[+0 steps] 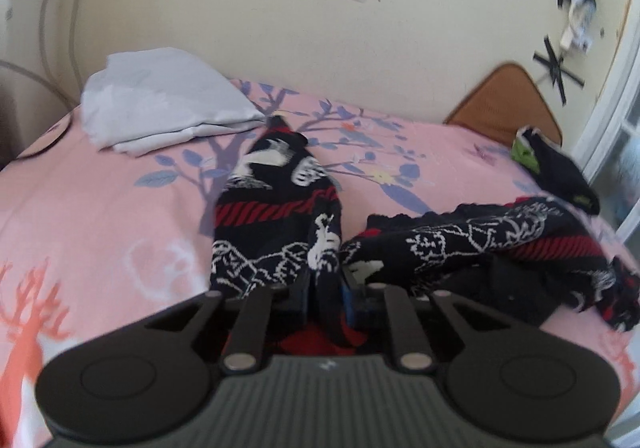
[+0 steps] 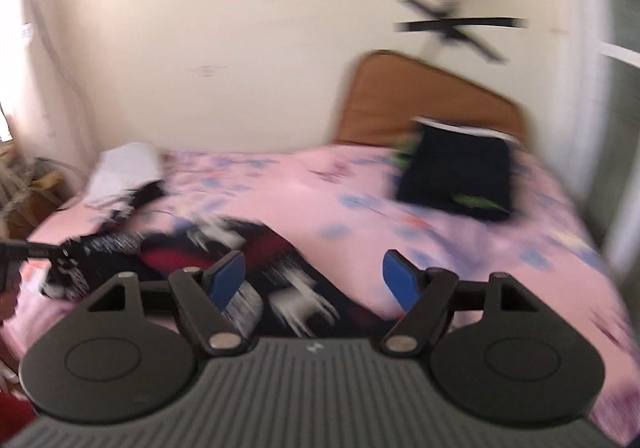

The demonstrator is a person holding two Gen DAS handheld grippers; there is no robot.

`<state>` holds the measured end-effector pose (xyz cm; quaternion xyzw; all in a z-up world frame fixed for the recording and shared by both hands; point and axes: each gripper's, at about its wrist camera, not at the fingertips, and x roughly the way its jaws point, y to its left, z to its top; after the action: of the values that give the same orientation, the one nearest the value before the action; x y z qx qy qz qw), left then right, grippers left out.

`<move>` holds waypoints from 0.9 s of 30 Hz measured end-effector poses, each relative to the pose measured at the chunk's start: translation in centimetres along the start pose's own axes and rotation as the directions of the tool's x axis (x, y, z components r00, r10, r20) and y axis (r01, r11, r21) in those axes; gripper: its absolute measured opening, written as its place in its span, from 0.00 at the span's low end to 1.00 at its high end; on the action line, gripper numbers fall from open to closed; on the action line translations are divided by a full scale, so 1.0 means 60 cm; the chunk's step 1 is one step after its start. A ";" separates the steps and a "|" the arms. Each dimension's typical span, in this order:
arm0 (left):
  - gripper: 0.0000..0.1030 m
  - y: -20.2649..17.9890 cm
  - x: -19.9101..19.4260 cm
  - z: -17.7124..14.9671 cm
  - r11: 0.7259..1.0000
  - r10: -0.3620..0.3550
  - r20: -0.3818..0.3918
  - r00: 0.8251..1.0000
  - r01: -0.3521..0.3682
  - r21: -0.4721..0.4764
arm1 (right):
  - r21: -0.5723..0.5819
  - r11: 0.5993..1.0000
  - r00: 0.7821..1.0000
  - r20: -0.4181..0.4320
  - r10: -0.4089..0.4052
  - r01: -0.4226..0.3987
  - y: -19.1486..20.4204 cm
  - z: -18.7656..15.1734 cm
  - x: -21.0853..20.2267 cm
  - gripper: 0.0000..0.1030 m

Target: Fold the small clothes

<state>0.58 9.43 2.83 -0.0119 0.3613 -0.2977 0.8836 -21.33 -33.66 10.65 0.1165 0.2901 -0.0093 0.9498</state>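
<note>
Jaws of the left gripper (image 1: 325,290) are seen clamped on a fold of the patterned garment (image 1: 276,216), the fabric being pinched between the blue pads; jaws of the right gripper (image 2: 314,280) are seen standing well apart, with nothing pressed between them.

The garment, black with red bands and white figures, is spread on the pink bed (image 1: 100,208). From the left jaws one part is drawn out away from the gripper toward the folded white cloth (image 1: 168,96); a second part is bunched just to the right of it. In the right wrist view, which is blurred, the same garment (image 2: 280,272) is seen lying directly beneath and ahead of the open jaws, nearer the left pad than the right; contact with that pad cannot be told.

The step in hand is judged to be the securing of a second hold, so that the garment can be stretched flat before a fold is laid. It is best done if the left grip is kept firm, the right jaws are lowered over a free edge or corner well apart from the left hold, and a single layer is taken rather than the bunched mass.

A black item with green marks (image 2: 456,176) is seen folded near the brown cushion (image 2: 400,96), apart from the work.
</note>
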 end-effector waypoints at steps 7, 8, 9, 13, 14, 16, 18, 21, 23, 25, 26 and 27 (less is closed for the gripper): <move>0.12 0.027 -0.100 -0.077 0.983 0.028 0.047 0.999 -0.019 -0.181 | 0.046 0.964 0.944 -0.200 0.264 -0.260 0.036 0.077 0.254 0.76; 0.12 0.028 -0.103 -0.091 0.980 0.034 0.037 0.999 -0.026 -0.199 | 0.053 0.953 0.923 -0.239 0.302 -0.298 0.046 0.079 0.279 0.76; 0.12 0.030 -0.105 -0.106 0.976 0.048 0.023 0.999 -0.042 -0.214 | 0.046 0.947 0.908 -0.274 0.318 -0.318 0.058 0.079 0.295 0.76; 0.14 0.046 -0.117 -0.140 0.951 0.026 -0.008 1.000 -0.027 -0.307 | -0.085 0.935 0.871 -0.402 0.283 -0.343 0.115 0.053 0.342 0.77; 0.15 0.047 -0.119 -0.145 0.947 0.012 -0.013 1.000 -0.015 -0.322 | -0.097 0.932 0.865 -0.417 0.280 -0.349 0.123 0.050 0.348 0.77; 0.20 0.041 -0.123 -0.154 0.954 0.002 -0.028 1.000 -0.010 -0.300 | -0.137 0.921 0.858 -0.435 0.274 -0.364 0.128 0.046 0.354 0.76; 0.32 0.034 -0.132 -0.146 0.962 0.038 -0.015 0.999 -0.040 -0.268 | -0.182 0.906 0.861 -0.427 0.277 -0.381 0.133 0.048 0.347 0.60; 0.50 0.034 -0.142 -0.119 0.965 0.080 0.055 0.995 -0.063 -0.256 | -0.257 0.898 0.893 -0.377 0.247 -0.357 0.134 0.051 0.325 0.20; 0.56 0.034 -0.136 -0.096 0.964 0.092 0.082 0.992 -0.068 -0.257 | -0.293 0.895 0.914 -0.329 0.236 -0.336 0.143 0.053 0.297 0.09; 0.60 0.026 -0.115 -0.080 0.968 0.110 0.082 0.991 -0.088 -0.235 | -0.312 0.897 0.936 -0.260 0.238 -0.314 0.150 0.062 0.268 0.08; 0.60 0.021 -0.104 -0.077 0.971 0.114 0.077 0.990 -0.095 -0.219 | -0.307 0.899 0.942 -0.226 0.248 -0.311 0.146 0.069 0.251 0.07; 0.60 0.016 -0.091 -0.075 0.973 0.119 0.068 0.991 -0.103 -0.205 | -0.295 0.907 0.950 -0.182 0.255 -0.300 0.144 0.076 0.228 0.07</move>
<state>-4.88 13.98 2.73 -0.0925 0.3542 -0.2090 0.9068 -6.68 -25.60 8.62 0.0018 0.3338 0.1812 0.9251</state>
